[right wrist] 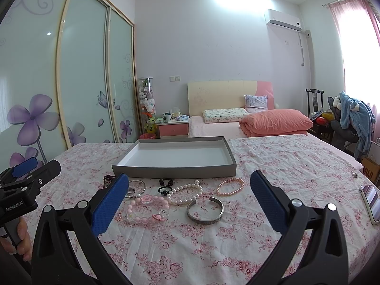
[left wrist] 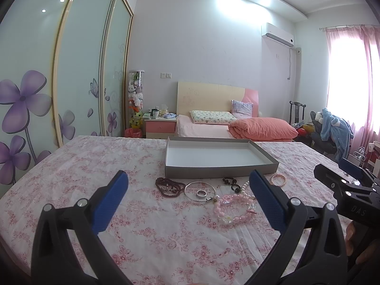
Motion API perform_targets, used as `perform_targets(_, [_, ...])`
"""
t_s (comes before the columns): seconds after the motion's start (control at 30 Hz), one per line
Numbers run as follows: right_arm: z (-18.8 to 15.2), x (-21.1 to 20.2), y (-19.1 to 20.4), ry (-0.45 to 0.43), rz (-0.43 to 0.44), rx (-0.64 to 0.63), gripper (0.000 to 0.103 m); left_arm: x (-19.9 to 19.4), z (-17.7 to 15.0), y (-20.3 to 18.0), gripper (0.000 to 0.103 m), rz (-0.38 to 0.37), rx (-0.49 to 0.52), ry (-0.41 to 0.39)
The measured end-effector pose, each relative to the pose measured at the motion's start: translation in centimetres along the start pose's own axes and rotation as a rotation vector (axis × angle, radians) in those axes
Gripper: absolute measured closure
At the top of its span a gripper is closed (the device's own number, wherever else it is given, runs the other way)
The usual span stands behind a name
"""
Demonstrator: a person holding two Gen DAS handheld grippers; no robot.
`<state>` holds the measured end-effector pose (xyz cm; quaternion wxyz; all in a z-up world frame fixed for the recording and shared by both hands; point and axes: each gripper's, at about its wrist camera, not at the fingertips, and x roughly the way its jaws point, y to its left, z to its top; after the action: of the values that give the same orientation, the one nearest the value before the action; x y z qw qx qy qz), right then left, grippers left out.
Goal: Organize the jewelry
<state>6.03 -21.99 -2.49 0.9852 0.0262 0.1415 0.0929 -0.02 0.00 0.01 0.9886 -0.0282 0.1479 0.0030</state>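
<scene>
Floral bedding serves as the surface (right wrist: 273, 166), and over it both grippers are held with jaws spread wide and nothing gripped: the left gripper (left wrist: 187, 199) and the right gripper (right wrist: 190, 199). Ahead of the right jaws a silver cuff (right wrist: 205, 211) lies nearest, its gap turned away; beyond it are a pearl bracelet (right wrist: 185, 193), then the empty tray (right wrist: 174, 169).

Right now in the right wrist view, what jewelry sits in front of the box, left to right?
Dark bead strand → silver hoop → black bead piece → white pearl bracelet → silver cuff → pink pearl bracelet. Big pink bead bracelet left out: it overlaps several. Box holds nothing.
</scene>
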Motion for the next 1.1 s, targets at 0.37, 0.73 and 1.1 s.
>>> perform_targets(0.37, [0.0,0.1,0.0,0.001,0.0,0.0,0.002,0.0,0.0,0.0,0.004,0.0,-0.001,0.002])
perform_targets(0.73, [0.0,0.0,0.0,0.001,-0.001,0.0,0.002,-0.1,-0.9,-0.2,0.004,-0.001,-0.002,0.007])
perform_targets(1.1, [0.0,0.1,0.0,0.003,0.0,0.0,0.002,0.0,-1.0,-0.3,0.004,-0.001,-0.004,0.009])
